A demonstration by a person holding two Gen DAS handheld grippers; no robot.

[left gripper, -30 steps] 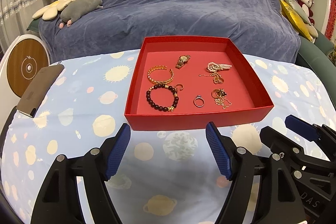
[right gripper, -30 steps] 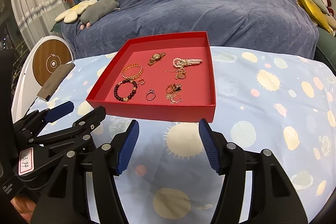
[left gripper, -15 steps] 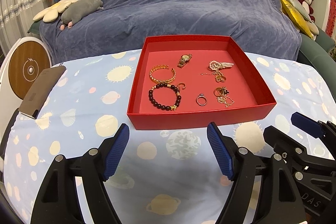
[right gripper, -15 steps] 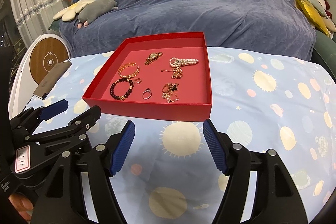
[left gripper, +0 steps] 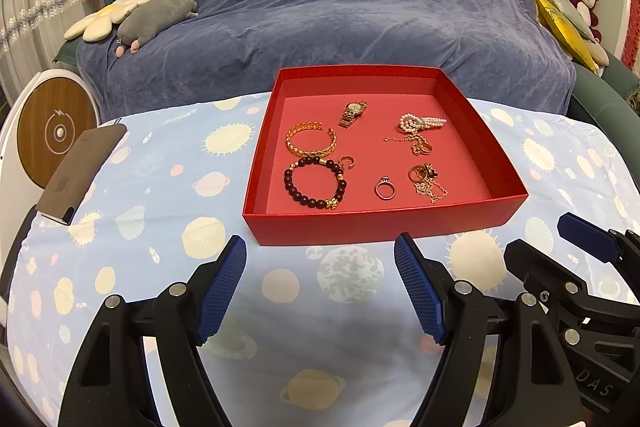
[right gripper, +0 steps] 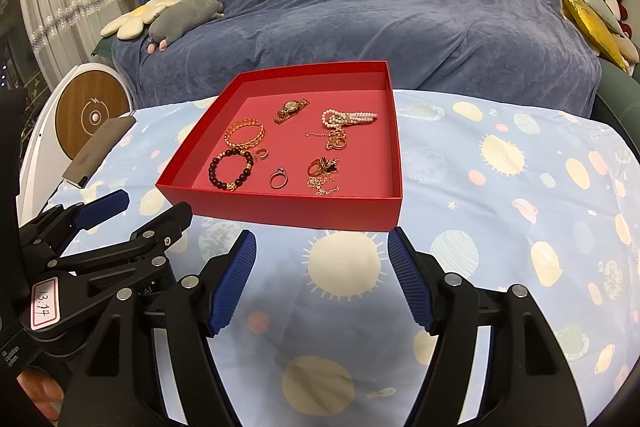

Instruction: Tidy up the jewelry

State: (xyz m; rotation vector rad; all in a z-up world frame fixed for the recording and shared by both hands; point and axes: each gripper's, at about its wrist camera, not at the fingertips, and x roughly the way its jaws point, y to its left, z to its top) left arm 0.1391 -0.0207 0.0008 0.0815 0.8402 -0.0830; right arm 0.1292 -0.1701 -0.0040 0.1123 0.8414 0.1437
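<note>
A red tray (left gripper: 372, 225) (right gripper: 296, 213) sits on the patterned cloth and holds jewelry: a gold watch (left gripper: 353, 113), a gold bangle (left gripper: 311, 143), a dark bead bracelet (left gripper: 315, 185), a small gold ear cuff (left gripper: 347, 162), a ring (left gripper: 385, 189), a pearl piece (left gripper: 422, 121) and tangled gold chains (left gripper: 428, 181). My left gripper (left gripper: 320, 277) is open and empty just in front of the tray's near wall. My right gripper (right gripper: 322, 273) is open and empty, also in front of the tray, to the right of the left one.
A dark phone (left gripper: 82, 173) lies at the cloth's left edge. A round white and wood device (left gripper: 54, 133) stands left of the table. A blue covered sofa (left gripper: 340, 7) with plush toys is behind the table.
Both grippers have drawn back a little from the tray and risen slightly. The jaws stay open and the jewelry has not moved.
</note>
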